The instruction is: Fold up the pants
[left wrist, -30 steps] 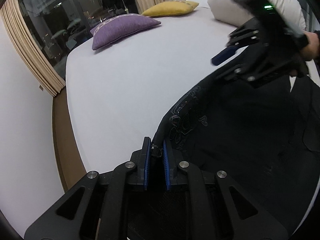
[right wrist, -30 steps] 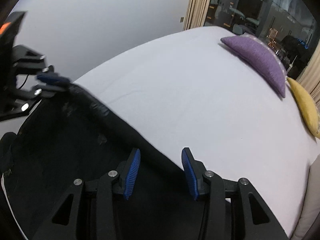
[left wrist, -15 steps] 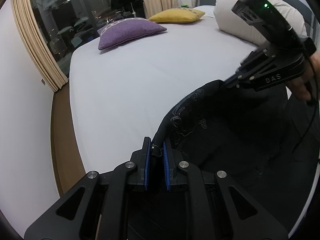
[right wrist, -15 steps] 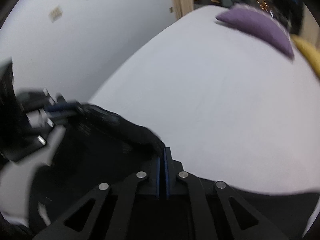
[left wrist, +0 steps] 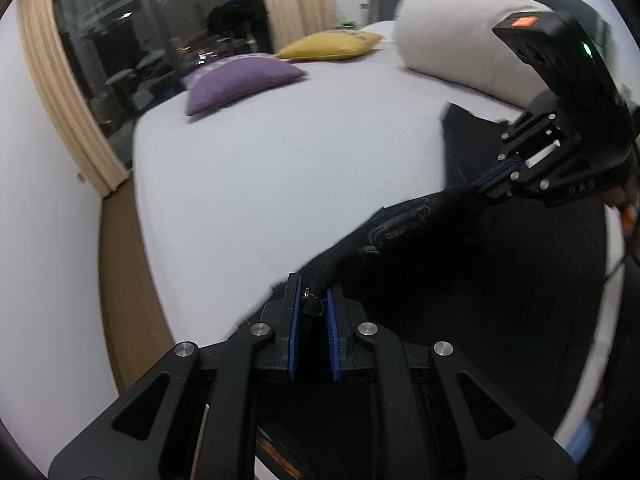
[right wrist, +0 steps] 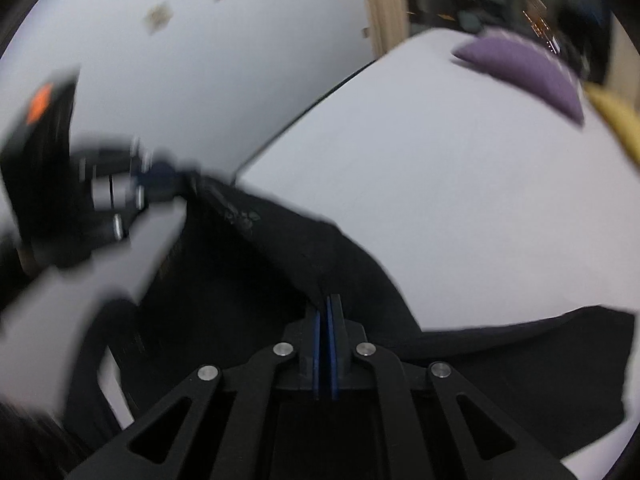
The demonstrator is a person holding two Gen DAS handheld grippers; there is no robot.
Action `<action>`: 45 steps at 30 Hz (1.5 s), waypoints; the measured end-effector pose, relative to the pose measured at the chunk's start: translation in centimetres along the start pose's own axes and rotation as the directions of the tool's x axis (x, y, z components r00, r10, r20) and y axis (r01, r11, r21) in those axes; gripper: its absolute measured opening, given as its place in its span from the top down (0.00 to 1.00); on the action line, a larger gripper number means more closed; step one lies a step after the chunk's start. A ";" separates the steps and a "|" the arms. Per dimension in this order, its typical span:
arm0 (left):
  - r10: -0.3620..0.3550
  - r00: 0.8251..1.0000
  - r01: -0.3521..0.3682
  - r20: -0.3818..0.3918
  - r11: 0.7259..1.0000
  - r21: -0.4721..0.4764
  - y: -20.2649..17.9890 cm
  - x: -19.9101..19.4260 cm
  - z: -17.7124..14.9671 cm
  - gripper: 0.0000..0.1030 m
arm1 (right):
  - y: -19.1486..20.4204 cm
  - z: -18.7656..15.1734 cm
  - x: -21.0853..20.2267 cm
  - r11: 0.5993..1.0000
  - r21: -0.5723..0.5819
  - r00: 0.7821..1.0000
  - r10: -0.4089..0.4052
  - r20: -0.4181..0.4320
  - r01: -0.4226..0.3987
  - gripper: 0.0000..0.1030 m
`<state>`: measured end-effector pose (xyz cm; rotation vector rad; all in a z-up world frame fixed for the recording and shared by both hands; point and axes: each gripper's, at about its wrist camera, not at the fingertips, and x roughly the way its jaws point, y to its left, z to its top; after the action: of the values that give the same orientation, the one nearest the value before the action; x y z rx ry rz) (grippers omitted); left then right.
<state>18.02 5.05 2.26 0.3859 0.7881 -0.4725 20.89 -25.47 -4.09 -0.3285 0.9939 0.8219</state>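
Black pants (left wrist: pixel 460 264) lie on a white bed (left wrist: pixel 260 184), their waistband lifted and stretched between both grippers. My left gripper (left wrist: pixel 313 304) is shut on one waistband corner, by the metal button. My right gripper (right wrist: pixel 325 312) is shut on the other waistband corner; in the left wrist view it shows at the right (left wrist: pixel 490 184), pinching the cloth. The pants (right wrist: pixel 280 280) hang below the band, with one leg spread to the right. The left gripper (right wrist: pixel 160 184) appears blurred at the left of the right wrist view.
A purple cushion (left wrist: pixel 240 84), a yellow cushion (left wrist: pixel 332 44) and a large white pillow (left wrist: pixel 460 52) lie at the far end of the bed. A dark window with beige curtains (left wrist: pixel 68 112) is at the left. The bed edge drops to a wooden floor (left wrist: pixel 124 280).
The right gripper went from open to shut on the waistband. Both grippers have since lifted the band off the bed and pulled it taut.
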 end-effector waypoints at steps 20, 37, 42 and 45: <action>-0.065 0.988 0.099 -0.139 0.961 0.259 -17.2 -3.7 -14.1 0.90 | 19.2 -16.1 1.3 0.732 -0.561 0.889 -0.458 0.016 0.387 0.96; -0.091 0.983 0.139 -0.159 0.937 0.319 -18.0 -3.8 -15.1 0.90 | 19.8 -15.9 3.0 0.700 -0.592 0.866 -0.499 -0.007 0.399 0.96; -0.080 0.984 0.126 -0.159 0.943 0.309 -17.6 -3.8 -15.7 0.90 | 19.6 -15.7 3.4 0.699 -0.589 0.861 -0.508 -0.010 0.405 0.96; -0.077 0.985 0.121 -0.153 0.945 0.302 -17.6 -4.1 -15.6 0.90 | 19.5 -15.7 3.4 0.702 -0.584 0.861 -0.509 -0.011 0.408 0.96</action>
<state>-3.02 -0.69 -7.46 0.6807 0.8735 -0.6736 -2.12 -20.29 -13.08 -1.1426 0.7500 0.6082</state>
